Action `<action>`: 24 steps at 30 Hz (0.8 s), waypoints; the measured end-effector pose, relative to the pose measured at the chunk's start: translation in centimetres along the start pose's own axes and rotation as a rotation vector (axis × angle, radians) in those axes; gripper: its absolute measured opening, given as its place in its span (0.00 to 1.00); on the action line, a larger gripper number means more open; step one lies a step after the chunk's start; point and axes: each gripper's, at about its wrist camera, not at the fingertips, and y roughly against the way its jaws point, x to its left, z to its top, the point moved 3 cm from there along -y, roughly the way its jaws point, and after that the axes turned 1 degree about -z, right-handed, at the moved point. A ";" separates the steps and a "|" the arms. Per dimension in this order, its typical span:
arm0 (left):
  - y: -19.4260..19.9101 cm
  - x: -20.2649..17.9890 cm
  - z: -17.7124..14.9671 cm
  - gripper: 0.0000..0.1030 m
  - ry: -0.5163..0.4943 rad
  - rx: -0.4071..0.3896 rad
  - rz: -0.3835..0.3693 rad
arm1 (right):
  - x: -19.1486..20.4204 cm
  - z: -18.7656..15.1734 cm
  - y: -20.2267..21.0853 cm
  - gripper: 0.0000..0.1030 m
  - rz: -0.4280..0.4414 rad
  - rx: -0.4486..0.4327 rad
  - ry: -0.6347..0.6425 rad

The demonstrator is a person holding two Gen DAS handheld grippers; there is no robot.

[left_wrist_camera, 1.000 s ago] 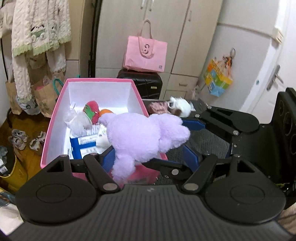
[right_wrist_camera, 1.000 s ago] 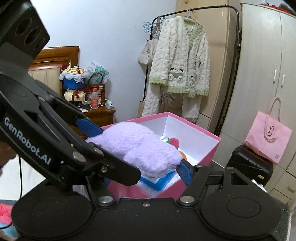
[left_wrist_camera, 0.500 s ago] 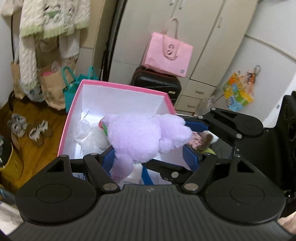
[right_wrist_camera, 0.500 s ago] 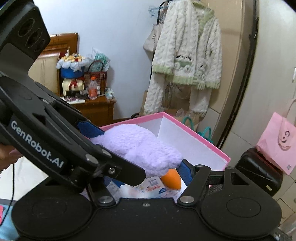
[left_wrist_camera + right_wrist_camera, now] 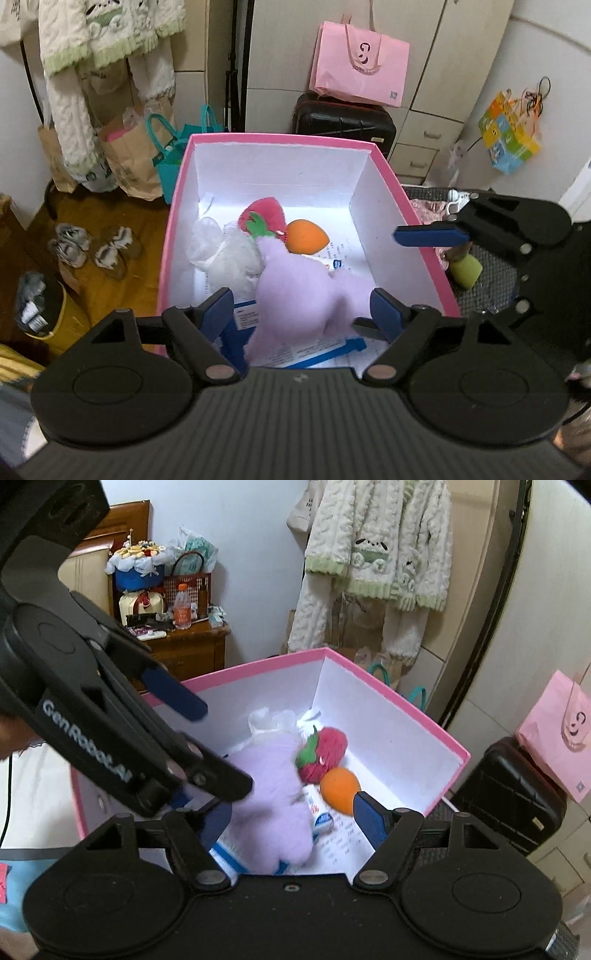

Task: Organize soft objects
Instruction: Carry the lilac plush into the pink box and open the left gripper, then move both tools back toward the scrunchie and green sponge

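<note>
Cream wardrobe doors [image 5: 454,55] back the room, and in front of them a pink paper carrier bag [image 5: 360,62], printed with a small smiling face, sits on a black hard-shell suitcase [image 5: 343,118]. White lettering on the left gripper's black arm, seen from the right wrist view, reads "GenRobot.AI". A cream knitted cardigan with green trim [image 5: 376,542], showing a small cartoon dog on its front, hangs from a dark clothes rail. Beside it stands a brown wooden bedside cabinet [image 5: 188,646] crowded with small things, among them a clear bottle with an orange label whose text is too small to read. Slippers and brown paper bags lie on the wooden floor.

A pink cardboard box with a white inside [image 5: 373,206] stands open below both grippers. In it lie a lilac plush toy [image 5: 299,291], a red plush strawberry with green leaves [image 5: 264,214], an orange plush ball [image 5: 308,236], a white fluffy toy and printed blue-and-white packets, their print illegible.

Both grippers point steeply down into the box. The left gripper [image 5: 304,310] has its blue-padded jaws opening; the lilac toy sits between them with a gap at each pad. The right gripper [image 5: 291,819] is opening too, the toy lying between its jaws, apart from the right pad; the other pad is partly hidden.
</note>
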 end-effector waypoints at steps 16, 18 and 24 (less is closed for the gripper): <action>3.6 -1.0 -1.5 0.78 -0.165 0.084 0.048 | -0.6 0.7 5.4 0.75 0.122 0.047 -0.071; 4.3 -1.8 -2.2 0.78 -0.194 0.083 0.045 | -0.3 0.2 6.4 0.75 0.125 0.039 -0.078; 6.9 -5.1 -4.6 0.78 -0.280 0.012 -0.004 | 0.4 -2.2 10.1 0.75 0.112 -0.004 -0.103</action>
